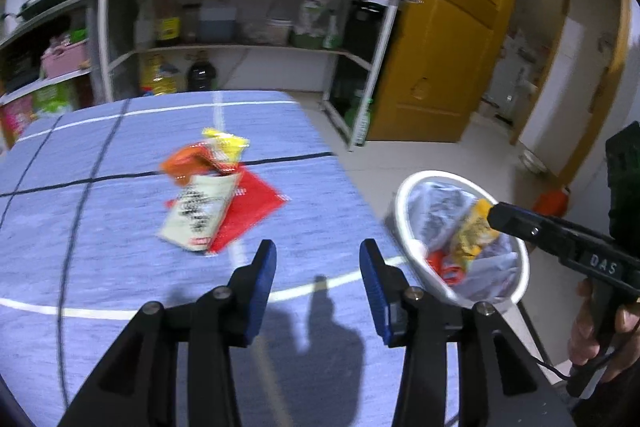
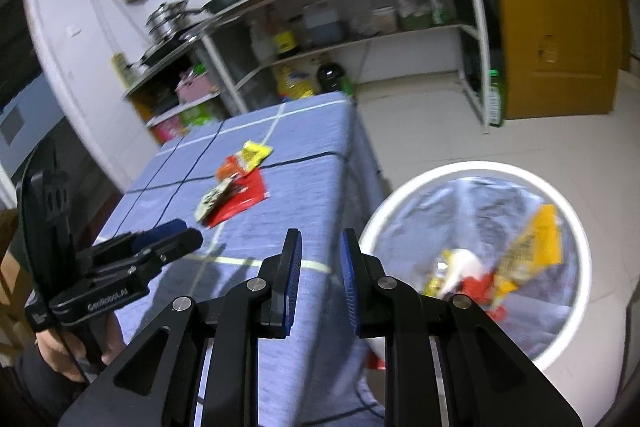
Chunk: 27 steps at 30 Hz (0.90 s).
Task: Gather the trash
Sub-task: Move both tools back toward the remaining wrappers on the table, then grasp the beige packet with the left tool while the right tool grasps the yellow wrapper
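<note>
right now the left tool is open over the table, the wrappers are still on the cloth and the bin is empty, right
Not quite: the bin is not empty. The right wrist view shows wrappers already lying inside. The rest holds: the left tool is open over the table, and wrappers lie on the cloth.

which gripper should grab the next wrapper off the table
Probably left. The left gripper is open over the blue tablecloth, facing the wrapper pile. The right gripper, empty, sits by the trash bin off the table's edge.
</note>
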Each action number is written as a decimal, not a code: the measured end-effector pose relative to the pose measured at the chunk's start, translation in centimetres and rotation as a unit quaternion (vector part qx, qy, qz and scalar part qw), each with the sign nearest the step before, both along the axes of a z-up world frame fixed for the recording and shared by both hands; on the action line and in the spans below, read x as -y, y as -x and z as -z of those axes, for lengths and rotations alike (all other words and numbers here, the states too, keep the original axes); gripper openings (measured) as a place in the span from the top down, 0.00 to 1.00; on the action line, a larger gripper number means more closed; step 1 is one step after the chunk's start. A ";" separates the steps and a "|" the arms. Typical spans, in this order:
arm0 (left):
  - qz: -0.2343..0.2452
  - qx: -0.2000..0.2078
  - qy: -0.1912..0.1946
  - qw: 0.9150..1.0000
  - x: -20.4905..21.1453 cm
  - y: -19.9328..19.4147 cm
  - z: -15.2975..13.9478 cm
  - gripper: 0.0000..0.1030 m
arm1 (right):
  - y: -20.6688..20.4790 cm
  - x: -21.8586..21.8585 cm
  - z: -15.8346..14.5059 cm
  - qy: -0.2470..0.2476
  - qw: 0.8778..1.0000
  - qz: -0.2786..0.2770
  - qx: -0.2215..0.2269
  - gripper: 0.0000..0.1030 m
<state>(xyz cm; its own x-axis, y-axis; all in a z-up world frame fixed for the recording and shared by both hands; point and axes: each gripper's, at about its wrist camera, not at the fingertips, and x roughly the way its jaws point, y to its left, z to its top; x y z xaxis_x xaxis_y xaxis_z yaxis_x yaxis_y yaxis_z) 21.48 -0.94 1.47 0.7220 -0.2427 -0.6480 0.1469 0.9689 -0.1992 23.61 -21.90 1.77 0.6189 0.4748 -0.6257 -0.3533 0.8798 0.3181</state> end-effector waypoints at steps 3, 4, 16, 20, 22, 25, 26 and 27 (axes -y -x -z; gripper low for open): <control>-0.020 -0.003 -0.002 1.000 -2.1 -0.3 0.3 0.56 | -0.7 -2.5 0.2 0.004 1.000 -0.024 -0.003 0.80; -0.024 -0.005 -0.001 1.000 -2.7 -0.4 0.5 0.56 | -1.0 -3.2 0.3 0.006 0.999 -0.031 -0.005 0.80; -0.039 -0.033 -0.020 0.999 -5.6 -5.5 3.4 0.47 | -4.2 -8.7 1.6 0.022 0.997 -0.077 -0.020 0.80; -0.032 -0.043 -0.032 0.998 -5.7 -7.2 4.2 0.44 | -5.1 -9.0 1.7 0.021 0.996 -0.079 -0.020 0.80; -0.031 -0.044 -0.044 0.998 -5.5 -7.9 4.5 0.41 | -5.4 -9.1 1.6 0.020 0.996 -0.080 -0.020 0.80; -0.032 -0.062 -0.041 0.997 -5.8 -8.9 5.0 0.40 | -6.1 -9.5 1.7 0.021 0.996 -0.081 -0.022 0.80; -0.033 -0.066 -0.041 0.996 -5.8 -9.1 5.1 0.40 | -6.2 -9.7 1.7 0.022 0.996 -0.082 -0.022 0.80; -0.032 -0.068 -0.042 0.996 -5.9 -9.2 5.1 0.40 | -6.4 -9.8 1.7 0.022 0.996 -0.083 -0.022 0.80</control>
<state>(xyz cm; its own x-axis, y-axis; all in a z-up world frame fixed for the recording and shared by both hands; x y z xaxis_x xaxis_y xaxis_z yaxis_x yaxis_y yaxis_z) 30.66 4.96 -3.62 0.6388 -0.1395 -0.7566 0.0608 0.9895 -0.1311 29.96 -12.05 0.03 0.5061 0.5392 -0.6731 -0.4817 0.8241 0.2979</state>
